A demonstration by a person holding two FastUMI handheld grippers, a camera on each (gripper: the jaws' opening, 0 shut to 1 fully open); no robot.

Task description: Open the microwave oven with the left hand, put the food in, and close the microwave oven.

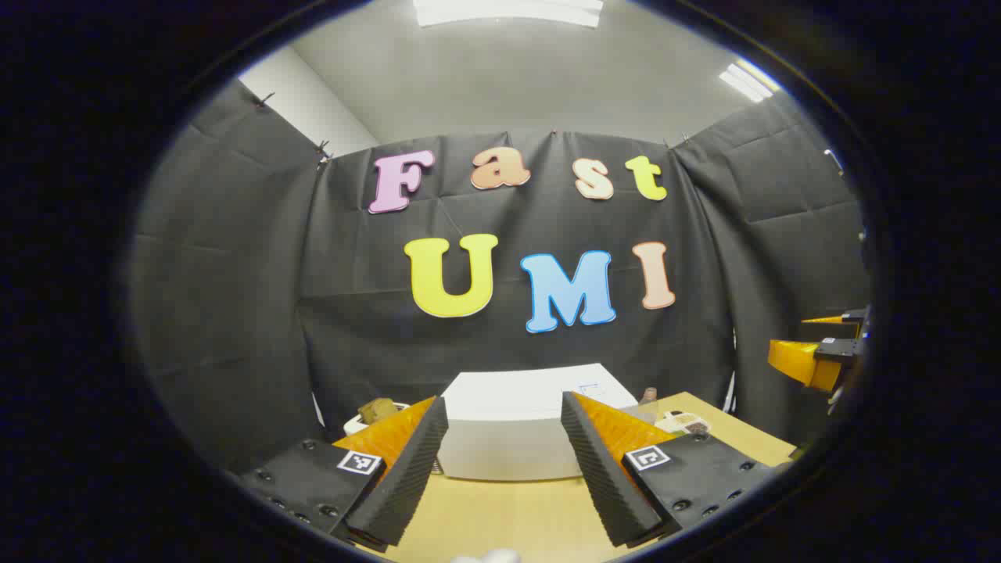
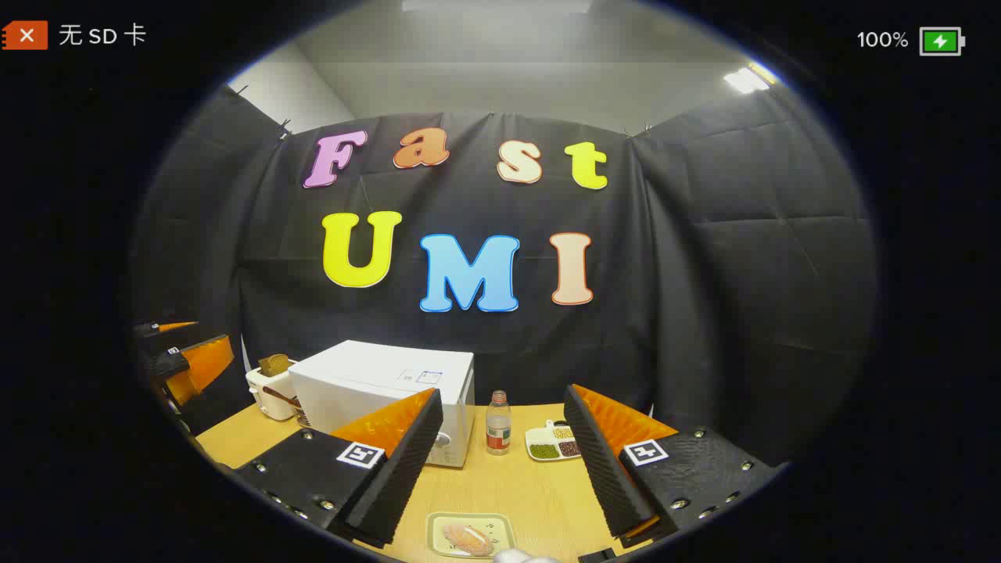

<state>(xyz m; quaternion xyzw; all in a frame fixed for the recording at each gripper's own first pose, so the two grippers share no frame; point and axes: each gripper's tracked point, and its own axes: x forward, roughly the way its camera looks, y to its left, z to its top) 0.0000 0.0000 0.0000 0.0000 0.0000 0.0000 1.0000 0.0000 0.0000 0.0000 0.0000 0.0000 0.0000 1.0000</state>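
Left gripper [image 1: 504, 461] wide open and empty at bottom centre, white microwave oven [image 1: 516, 426] closed just beyond its fingers, right gripper [image 2: 500, 461] likewise spread and empty, plate of food [image 2: 469, 536] on wooden table [image 2: 539, 485] at bottom centre.

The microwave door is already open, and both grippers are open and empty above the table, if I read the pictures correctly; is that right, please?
Not quite: the microwave door is shut, flush with its front, as the right gripper view shows. The rest holds: the left gripper and the right gripper are both open and empty above the table.
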